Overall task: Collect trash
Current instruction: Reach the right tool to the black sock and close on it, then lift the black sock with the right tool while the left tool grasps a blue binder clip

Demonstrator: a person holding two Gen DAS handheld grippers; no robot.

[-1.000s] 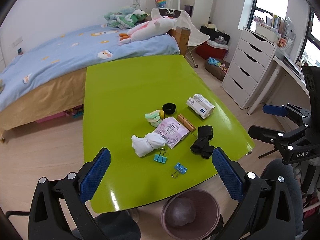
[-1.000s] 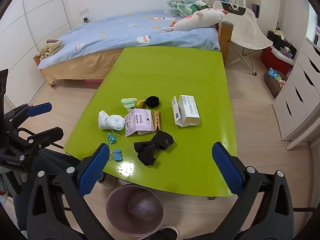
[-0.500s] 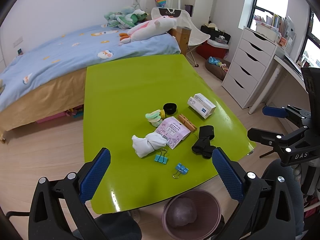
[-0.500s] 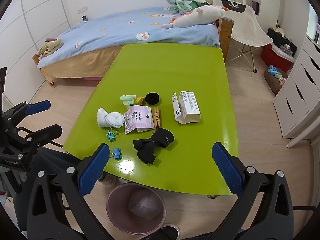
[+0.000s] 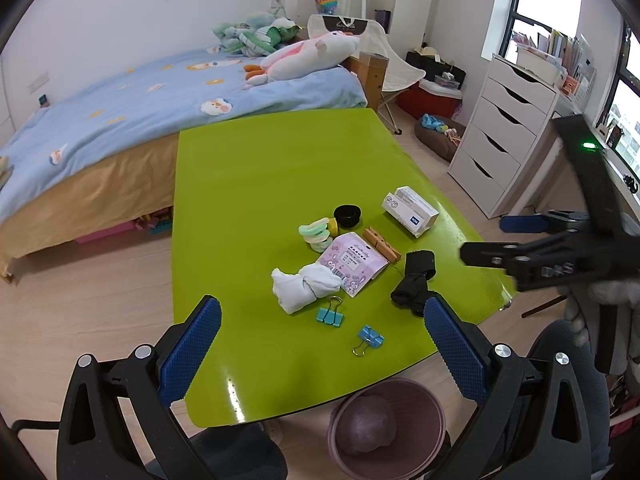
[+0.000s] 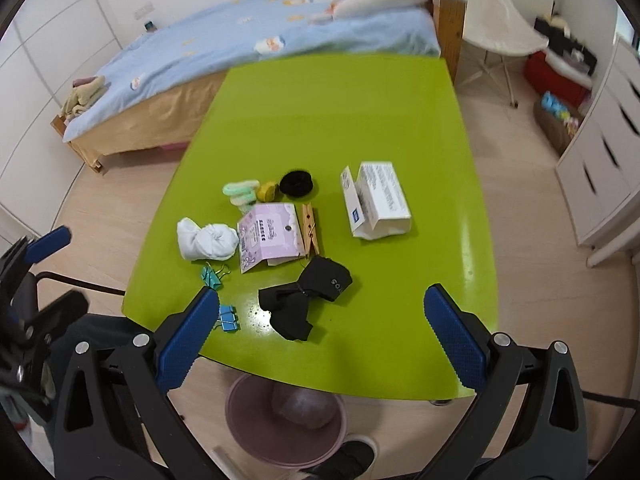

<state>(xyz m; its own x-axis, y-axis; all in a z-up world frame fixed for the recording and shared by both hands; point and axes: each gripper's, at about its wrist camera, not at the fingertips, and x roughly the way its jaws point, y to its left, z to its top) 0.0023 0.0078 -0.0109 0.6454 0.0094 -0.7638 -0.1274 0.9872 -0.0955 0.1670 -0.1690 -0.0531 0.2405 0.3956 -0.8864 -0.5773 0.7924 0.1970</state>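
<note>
Wide-open left gripper (image 5: 322, 338) hovers over the green table (image 5: 256, 184) — white sock (image 5: 302, 286), binder clips (image 5: 330, 316) below.

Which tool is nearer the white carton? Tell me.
Right. The right tool hangs over the table's near edge, facing the white carton; the left tool is farther off, beyond the binder clips.

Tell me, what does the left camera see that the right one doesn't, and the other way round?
Only the left view shows the window, the books on the drawers, and the right gripper from the side.

Only the right view shows the folded towels at the bed's end, a shoe by the bin, and the left gripper from the side.

Both show the green table, white box, white sock, black sock, blue clips and pink bin.
</note>
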